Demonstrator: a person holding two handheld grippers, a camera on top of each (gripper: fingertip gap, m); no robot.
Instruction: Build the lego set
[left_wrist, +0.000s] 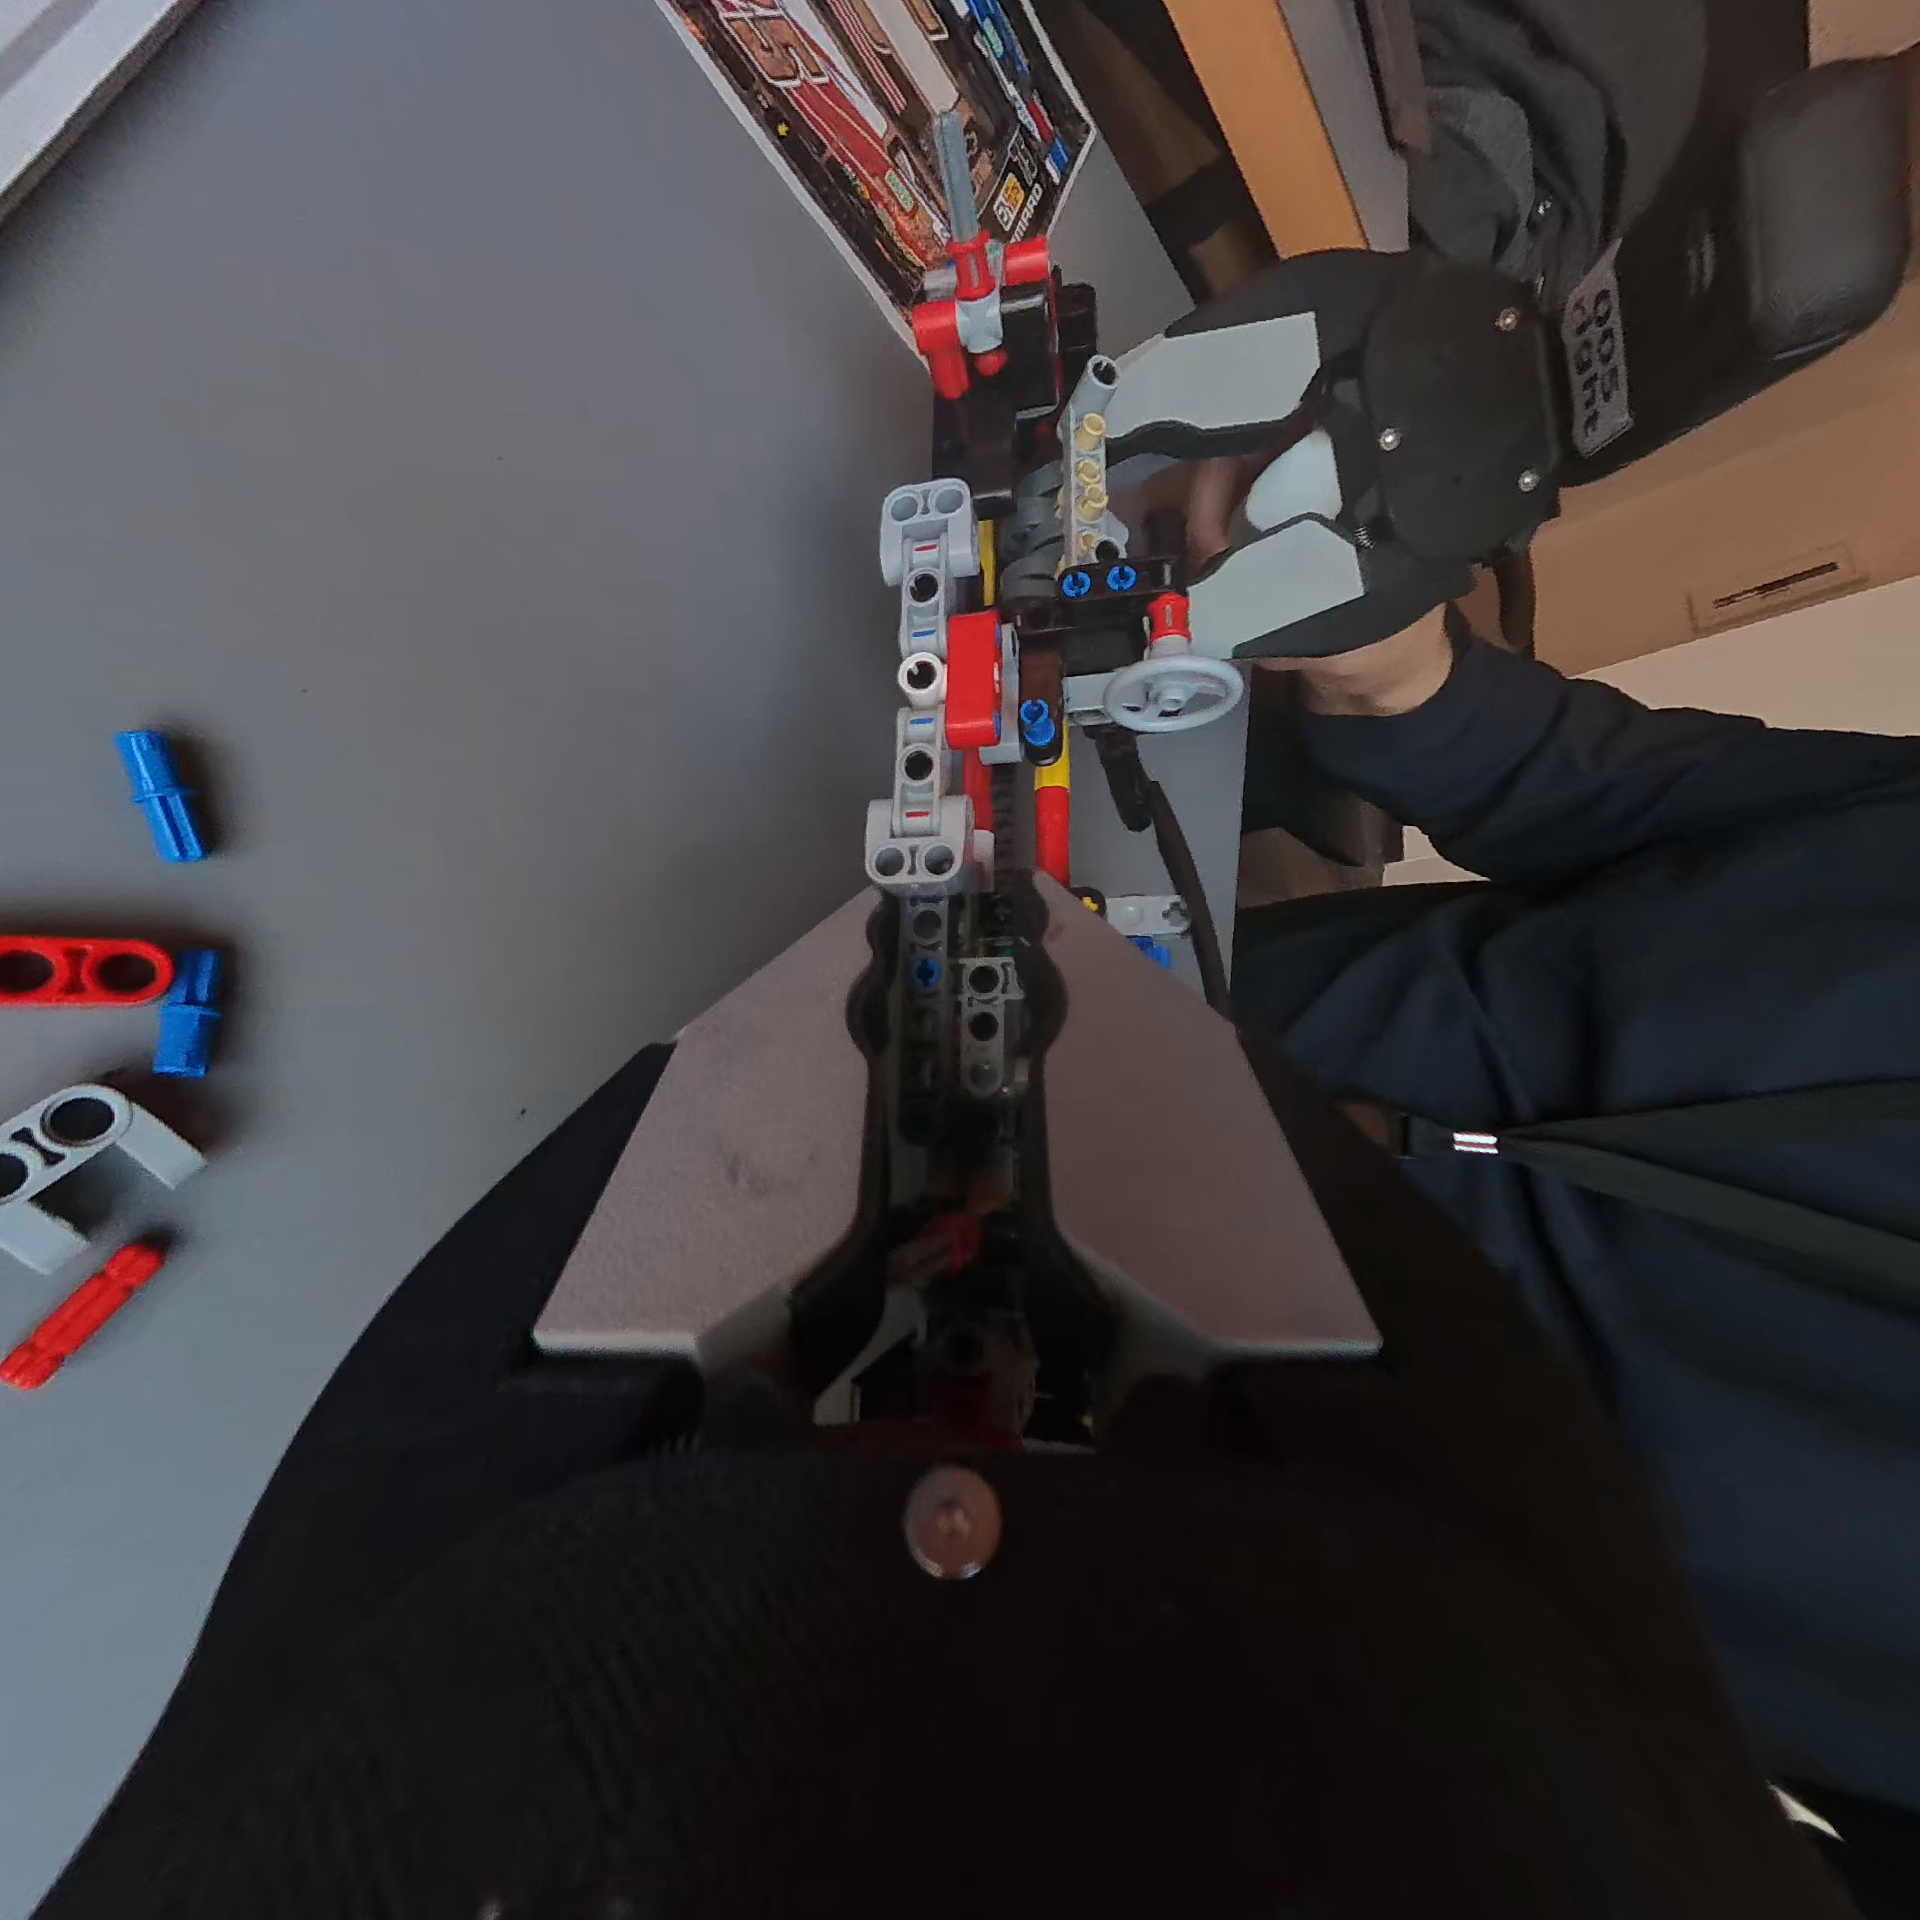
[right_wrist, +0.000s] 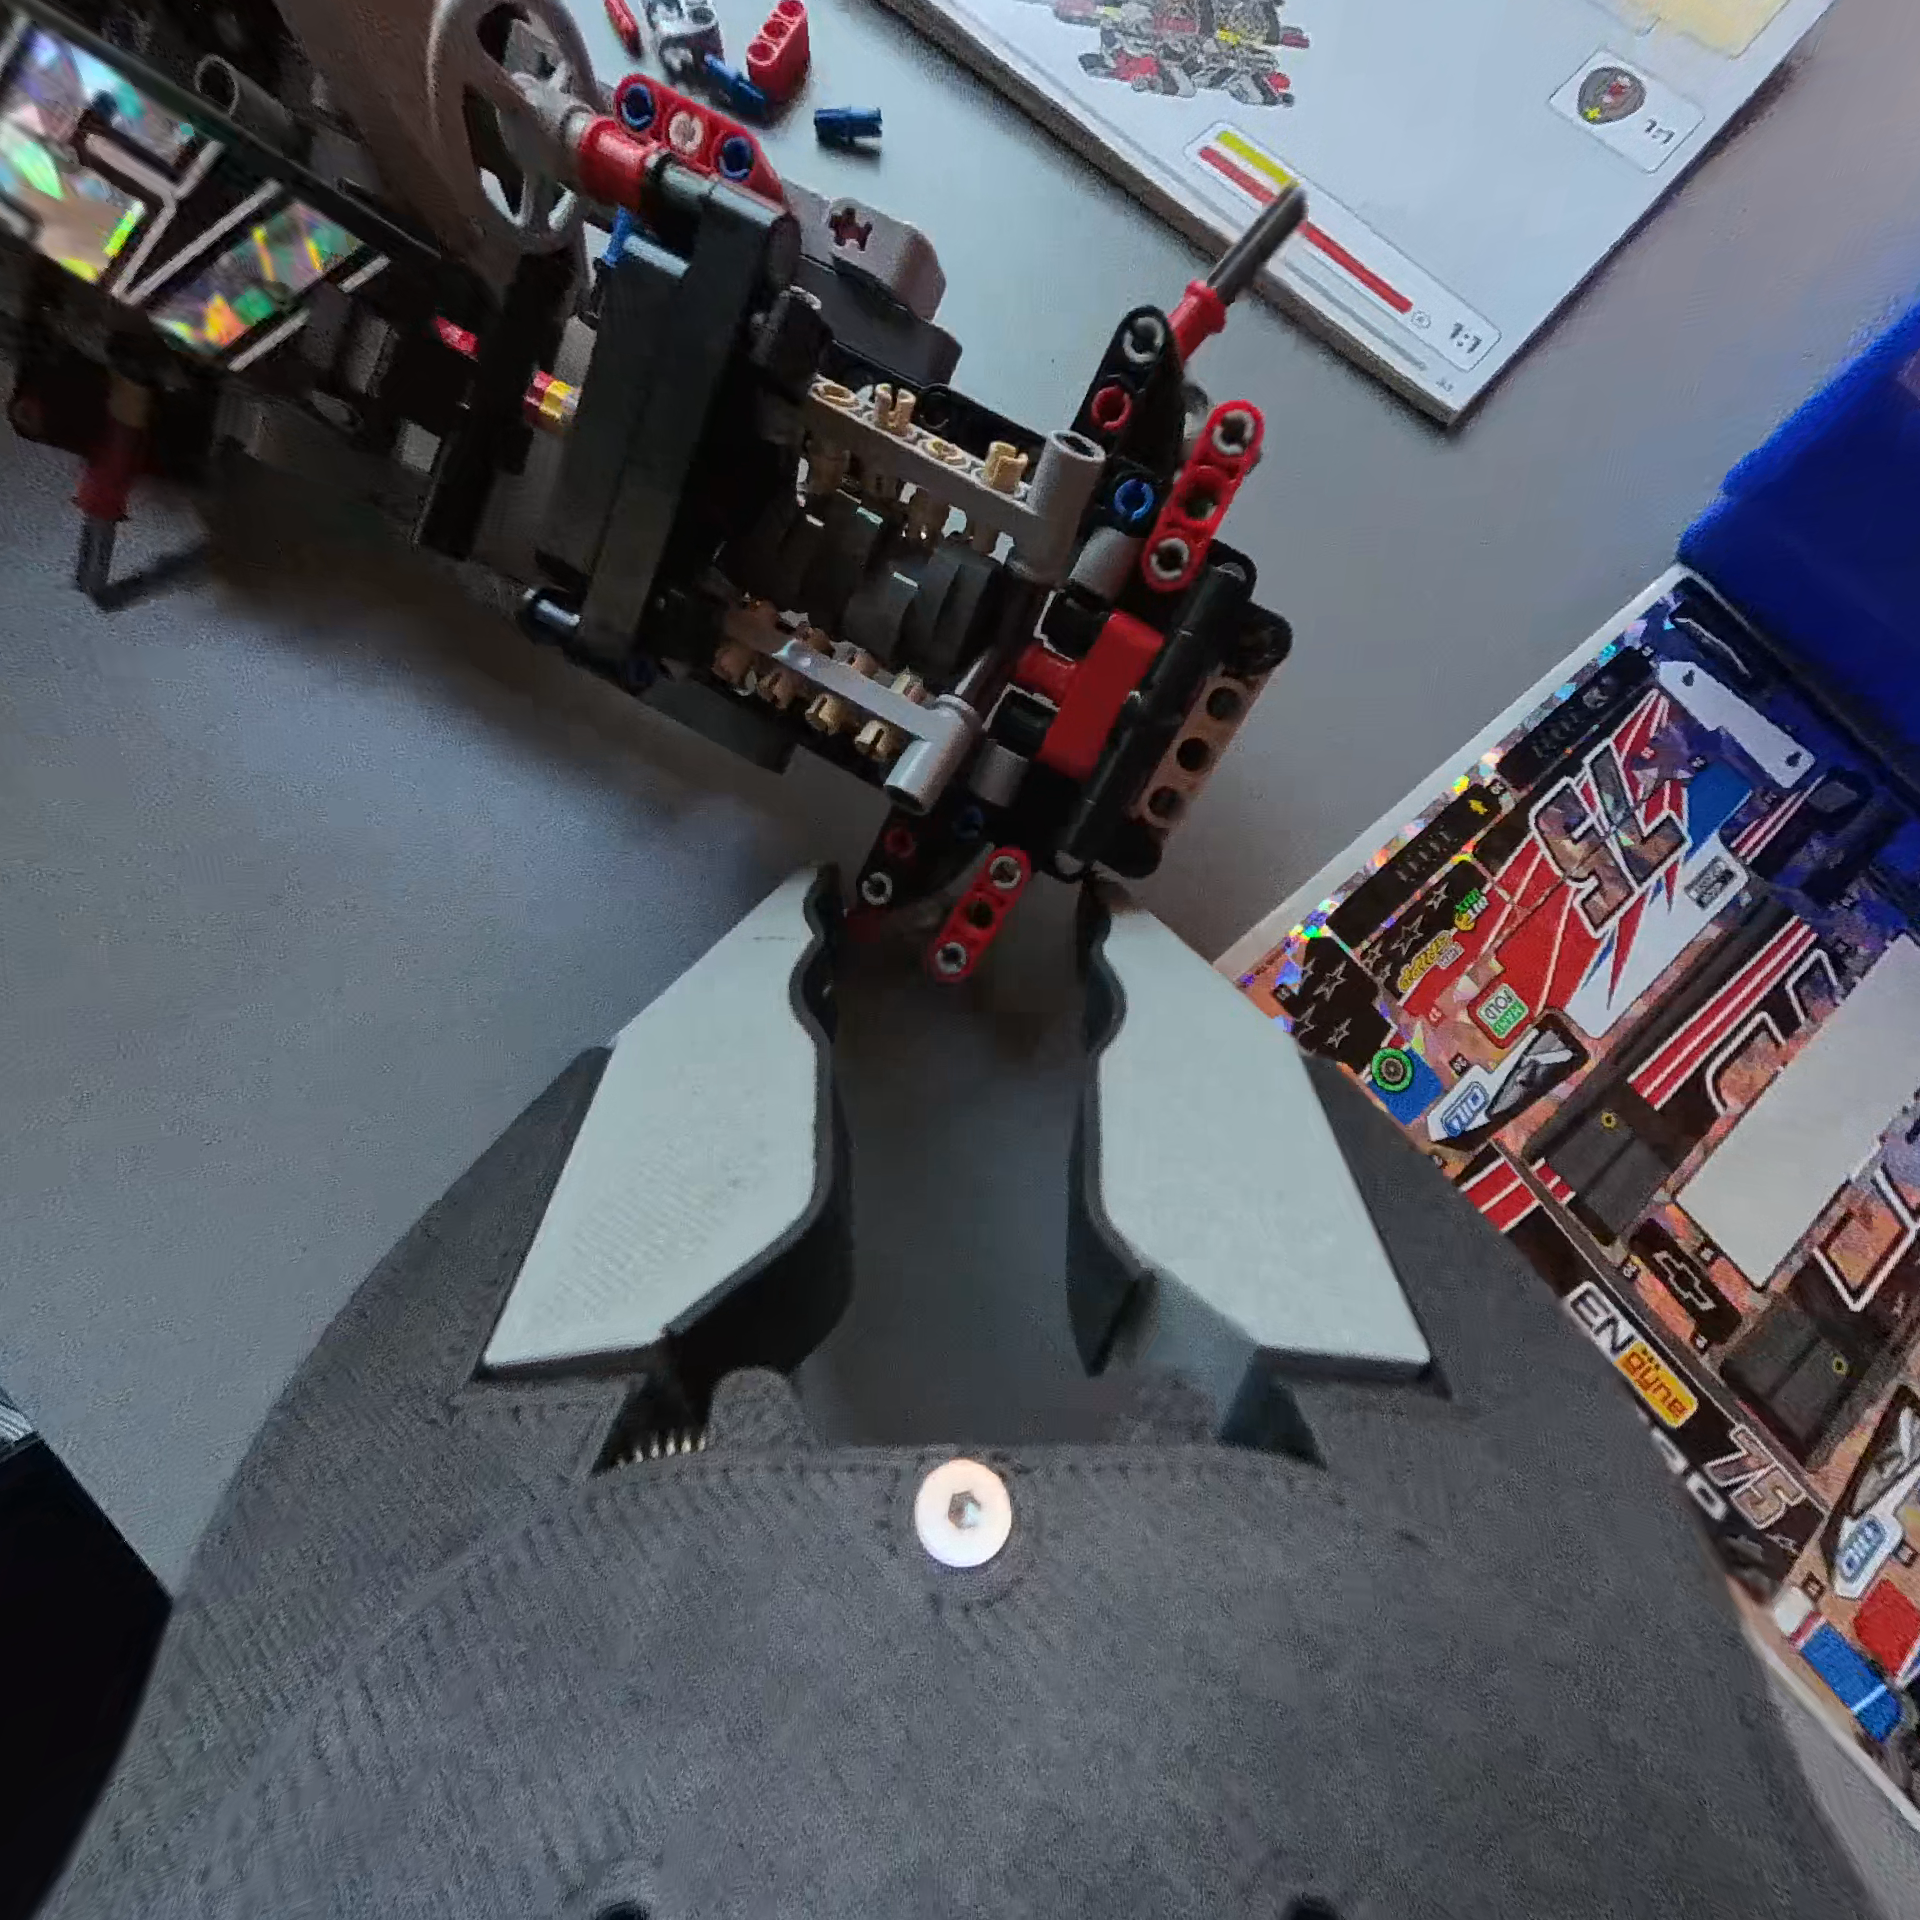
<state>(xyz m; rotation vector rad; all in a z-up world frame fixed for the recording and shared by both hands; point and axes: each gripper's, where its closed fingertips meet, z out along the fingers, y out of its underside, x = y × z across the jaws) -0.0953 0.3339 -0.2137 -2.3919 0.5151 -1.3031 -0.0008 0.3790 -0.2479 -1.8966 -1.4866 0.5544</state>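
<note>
The brick-built model (left_wrist: 997, 644), a long assembly of black, grey and red beams and pins, occupies the centre of the left wrist view, running up from the left tool (left_wrist: 961, 935). That tool is closed on the model's near end: both grey fingers (left_wrist: 769, 1122) press against the stacked grey and black beams between them. In the right wrist view the model (right_wrist: 831, 520) lies across the upper centre, resting on the grey tabletop (right_wrist: 312, 935). The right tool (right_wrist: 961, 914) stands open; a short red three-hole beam (right_wrist: 982, 914) at the model's corner sits between the fingertips, with a gap at the right pad, while contact at the left pad cannot be determined. A grey wheel (left_wrist: 1172, 694) projects from the model at centre right of the left view.

Loose parts lie at the left edge of that view: blue pins (left_wrist: 161, 795), a red beam (left_wrist: 83, 968), a grey connector (left_wrist: 73, 1164) and a red axle (left_wrist: 83, 1314). A printed sticker sheet (right_wrist: 1621, 1091) fills the right side of the right wrist view; an open instruction booklet (right_wrist: 1351, 135) lies at upper right. Both carry print, not transcribed here.
</note>
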